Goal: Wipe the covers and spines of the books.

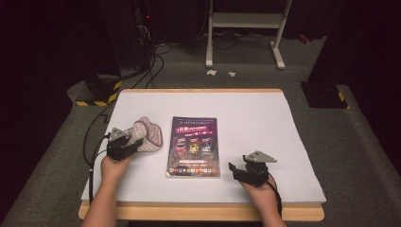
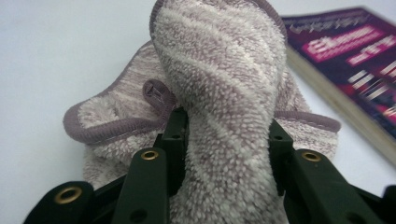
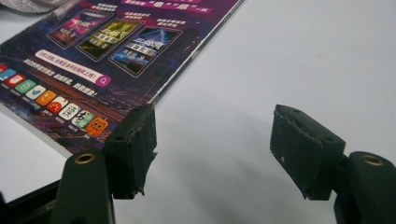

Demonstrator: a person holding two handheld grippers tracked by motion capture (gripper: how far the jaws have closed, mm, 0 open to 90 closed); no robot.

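Note:
A striped pinkish-grey terry towel [image 1: 149, 134] lies bunched on the white table sheet [image 1: 265, 123], left of a purple-covered book [image 1: 194, 146] that lies flat. My left gripper [image 1: 136, 144] is shut on a raised fold of the towel [image 2: 219, 60], with both pads pressed into the cloth in the left gripper view [image 2: 229, 128]; the book [image 2: 355, 51] lies to its right. My right gripper [image 1: 233, 169] rests open near the book's lower right corner. Its jaws [image 3: 215, 126] stand wide with bare sheet between them, and the book [image 3: 93, 51] lies just beyond the left jaw.
The table's wooden edge [image 1: 198, 212] runs along the front. Behind the table on the carpet stand a white metal frame [image 1: 246, 21], trailing cables [image 1: 152, 61] and a yellow-and-black striped base [image 1: 97, 94]. Bare sheet stretches to the right of the book.

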